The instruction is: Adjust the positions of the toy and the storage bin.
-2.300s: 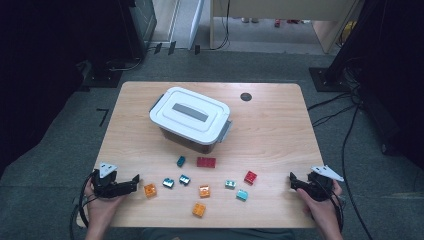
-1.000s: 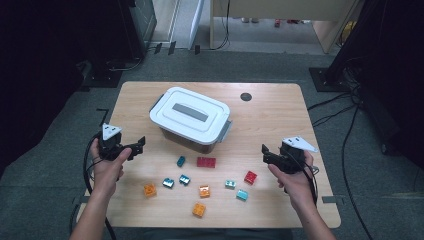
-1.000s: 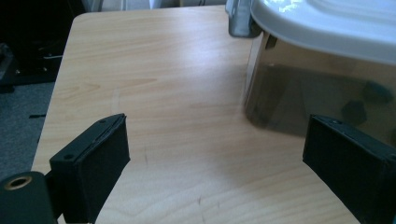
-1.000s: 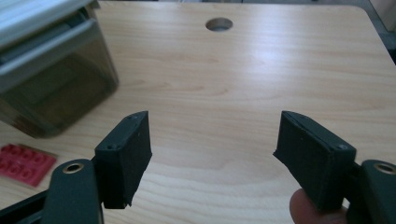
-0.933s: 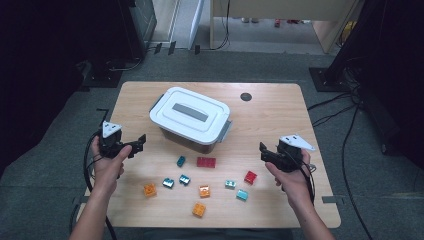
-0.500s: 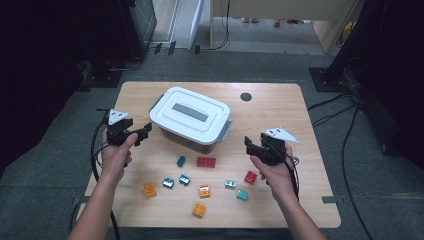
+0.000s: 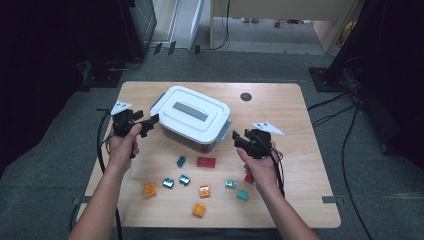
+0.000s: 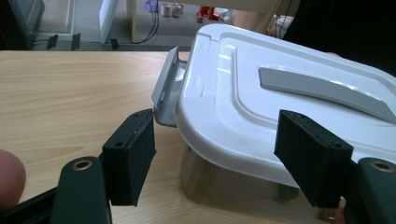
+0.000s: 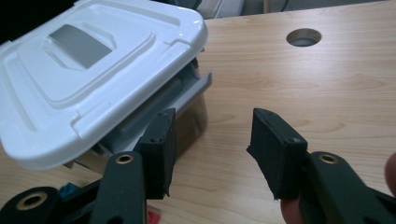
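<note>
High view: pale wood-grain table [image 7: 300,115], flat rectangle with a round dark cable hole [image 7: 245,96] near the far edge. On it sits the white glossy plastic lidded box [image 7: 192,117], rounded rectangle with a grey inset strip on the lid and grey latches at both short ends; it stands at the table's middle, towards the far side, long axis running from far-left to near-right. Its base looks translucent and brownish.

My left forearm comes up from the bottom edge, hand wrapped round my left gripper [image 7: 150,121], which points right at the box's left latch [image 8: 166,88]; black jaws spread wide, one just beside the latch, the other level with the lid's edge, nothing between them. My right gripper [image 7: 239,140] points left at the right latch [image 9: 187,95], jaws apart and empty, close to the box; whether they touch it I cannot tell.

Small plastic bricks lie scattered on the near half: a red flat brick [image 7: 206,162], three orange bricks [image 7: 199,209] and several teal bricks [image 7: 180,161], all apart from the box.
</note>
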Available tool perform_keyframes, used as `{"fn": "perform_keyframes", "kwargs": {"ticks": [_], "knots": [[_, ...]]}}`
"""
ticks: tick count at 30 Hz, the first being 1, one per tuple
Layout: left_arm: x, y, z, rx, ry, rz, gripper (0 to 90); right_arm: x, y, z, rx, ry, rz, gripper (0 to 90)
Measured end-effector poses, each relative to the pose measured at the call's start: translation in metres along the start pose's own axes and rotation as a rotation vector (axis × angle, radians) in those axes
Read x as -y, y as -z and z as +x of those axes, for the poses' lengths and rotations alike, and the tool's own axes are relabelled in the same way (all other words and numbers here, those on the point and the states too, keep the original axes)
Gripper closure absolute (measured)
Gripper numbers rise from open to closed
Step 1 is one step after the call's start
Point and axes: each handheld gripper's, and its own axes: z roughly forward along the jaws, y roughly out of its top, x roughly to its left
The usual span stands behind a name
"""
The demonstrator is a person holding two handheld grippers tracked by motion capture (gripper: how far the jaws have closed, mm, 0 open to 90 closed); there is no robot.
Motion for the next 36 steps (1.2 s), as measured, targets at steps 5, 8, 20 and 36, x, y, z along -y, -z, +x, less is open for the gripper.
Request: {"fn": "perform_keyframes", "kwargs": {"ticks": [5, 8, 20, 36], "knots": [[-0.002, -0.008, -0.004, 0.011, -0.01, 0.015, 30.5, -0.001, -0.009, 0.005, -0.01, -0.03, 0.008, 54.2], [-0.003, -0.013, -0.005, 0.02, -0.014, 0.028, 30.5, -0.001, -0.015, 0.007, -0.016, -0.052, 0.018, 53.8], [-0.001, -0.018, -0.004, 0.041, -0.009, 0.042, 28.8, 0.003, -0.019, 0.012, 0.019, -0.012, 0.037, 50.5], [-0.004, -0.029, 0.001, 0.047, 0.018, 0.057, 30.8, 0.001, -0.017, 0.013, -0.001, -0.031, 0.037, 49.8]]}}
